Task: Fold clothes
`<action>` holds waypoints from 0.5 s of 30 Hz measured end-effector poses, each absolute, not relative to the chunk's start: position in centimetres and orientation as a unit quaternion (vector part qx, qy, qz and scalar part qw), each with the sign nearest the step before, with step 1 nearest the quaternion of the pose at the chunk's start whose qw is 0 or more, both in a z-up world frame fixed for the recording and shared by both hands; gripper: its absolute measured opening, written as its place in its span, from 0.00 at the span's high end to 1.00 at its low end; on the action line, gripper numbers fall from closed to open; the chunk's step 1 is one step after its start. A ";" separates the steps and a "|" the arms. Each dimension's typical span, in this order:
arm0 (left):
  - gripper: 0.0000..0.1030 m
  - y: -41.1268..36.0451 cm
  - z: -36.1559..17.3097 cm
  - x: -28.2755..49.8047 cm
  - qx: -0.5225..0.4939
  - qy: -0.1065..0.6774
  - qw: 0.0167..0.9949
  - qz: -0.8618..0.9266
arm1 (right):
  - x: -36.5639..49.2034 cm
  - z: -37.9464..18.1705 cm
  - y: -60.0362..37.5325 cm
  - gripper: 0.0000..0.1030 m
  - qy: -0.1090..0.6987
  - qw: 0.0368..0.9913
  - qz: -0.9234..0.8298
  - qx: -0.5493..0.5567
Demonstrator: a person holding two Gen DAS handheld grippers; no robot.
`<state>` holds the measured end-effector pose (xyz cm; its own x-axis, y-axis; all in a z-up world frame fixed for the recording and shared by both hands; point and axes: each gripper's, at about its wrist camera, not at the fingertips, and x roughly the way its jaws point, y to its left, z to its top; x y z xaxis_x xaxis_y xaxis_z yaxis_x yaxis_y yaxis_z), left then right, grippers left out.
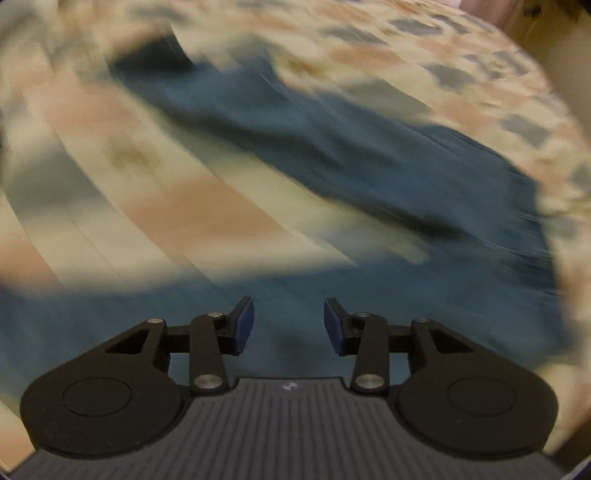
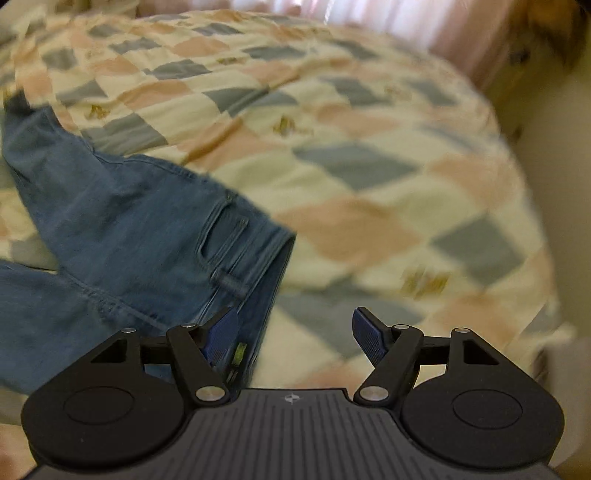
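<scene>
A bed fills both of my wrist views, spread with a quilt of cream, peach and grey-blue diamonds, a few small gold motifs scattered among them. Beyond its far edge in the right wrist view hangs a pale pink curtain, and a cream wall runs down the right side of the bed.

The jeans lie flat on the quilt — blue denim, with the waistband end toward the centre of the bed in my right view, a pocket and a belt loop showing there. From that end the legs run away to the left and out of the picture, one toward the upper left and one along the lower left, so the long axis lies roughly across that view. In my left wrist view the same jeans are badly blurred: a dark blue band slanting from upper left to lower right, with more denim directly below my fingers.

My left gripper hangs over the denim with its jaws parted and nothing between the blue pads. My right gripper is spread wider, released, its left pad over the waistband edge and its right pad over bare quilt — no cloth caught between them.
</scene>
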<state>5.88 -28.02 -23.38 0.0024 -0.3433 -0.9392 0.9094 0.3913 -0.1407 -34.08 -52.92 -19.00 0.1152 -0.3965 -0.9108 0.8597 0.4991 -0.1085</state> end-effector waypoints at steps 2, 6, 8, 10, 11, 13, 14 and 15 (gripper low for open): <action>0.63 -25.9 -24.6 0.9 0.206 0.573 0.636 -0.474 | -36.3 -19.2 -52.8 0.31 0.476 0.723 -0.422 0.270; 0.61 -22.8 -28.0 -10.0 0.044 0.665 0.618 -0.417 | -39.0 -20.7 -53.9 0.31 0.461 0.762 -0.354 0.286; 0.59 -22.3 -29.8 -15.6 -0.025 0.679 0.625 -0.384 | -39.7 -22.0 -55.1 0.32 0.463 0.780 -0.310 0.286; 0.54 -22.2 -31.8 -20.5 -0.102 0.689 0.623 -0.357 | -40.7 -23.6 -56.2 0.31 0.460 0.791 -0.273 0.297; 0.52 -22.3 -32.8 -22.7 -0.144 0.692 0.618 -0.344 | -41.4 -24.4 -56.9 0.31 0.455 0.796 -0.252 0.308; 0.52 -22.6 -34.9 -26.1 -0.222 0.694 0.608 -0.314 | -42.6 -25.6 -58.0 0.31 0.451 0.796 -0.232 0.330; 0.52 -22.8 -36.0 -27.3 -0.258 0.694 0.604 -0.296 | -43.2 -26.2 -58.7 0.31 0.446 0.795 -0.220 0.347; 0.52 -23.1 -36.8 -28.4 -0.281 0.687 0.608 -0.280 | -43.6 -26.7 -59.3 0.31 0.439 0.798 -0.210 0.356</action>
<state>-28.37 -23.08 -36.76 -0.1017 -0.7277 -0.6783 -0.0454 0.6846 -0.7275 -43.59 -59.28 -26.66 0.5269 -0.0231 -0.8496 0.6480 0.6578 0.3840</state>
